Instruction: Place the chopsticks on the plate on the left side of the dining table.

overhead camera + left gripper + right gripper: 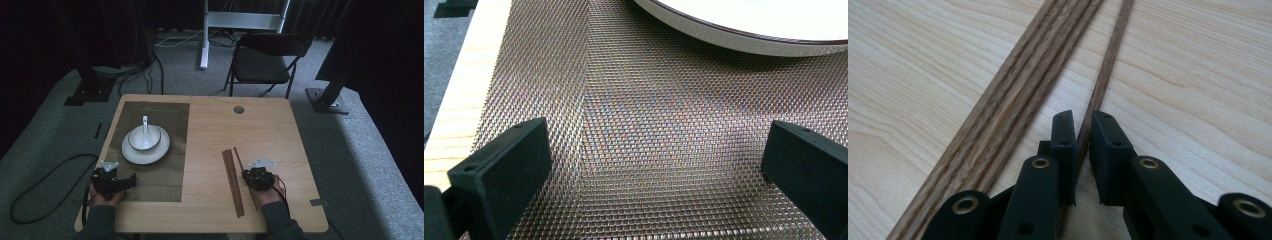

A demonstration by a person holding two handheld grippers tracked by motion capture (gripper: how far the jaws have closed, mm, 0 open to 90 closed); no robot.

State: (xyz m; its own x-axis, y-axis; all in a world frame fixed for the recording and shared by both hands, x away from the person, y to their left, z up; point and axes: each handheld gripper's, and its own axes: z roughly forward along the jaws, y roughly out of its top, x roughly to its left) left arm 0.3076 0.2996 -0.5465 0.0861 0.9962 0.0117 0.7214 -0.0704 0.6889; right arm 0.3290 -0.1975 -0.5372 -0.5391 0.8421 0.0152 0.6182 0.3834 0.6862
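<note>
We judge the thin, stiff brown wooden chopstick (1105,75), lying right of the bundle, light and slippery, so our right gripper (1083,145), nearly shut around it, grips near its near end.

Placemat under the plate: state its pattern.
Placemat: fine woven metallic-brown mesh, clearest in left gripper view.

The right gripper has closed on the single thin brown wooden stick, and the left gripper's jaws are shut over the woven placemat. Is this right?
Not quite: the left gripper has its jaws wide open over the woven placemat, as the left gripper view shows. The right gripper does close on the single thin brown wooden stick.
</note>
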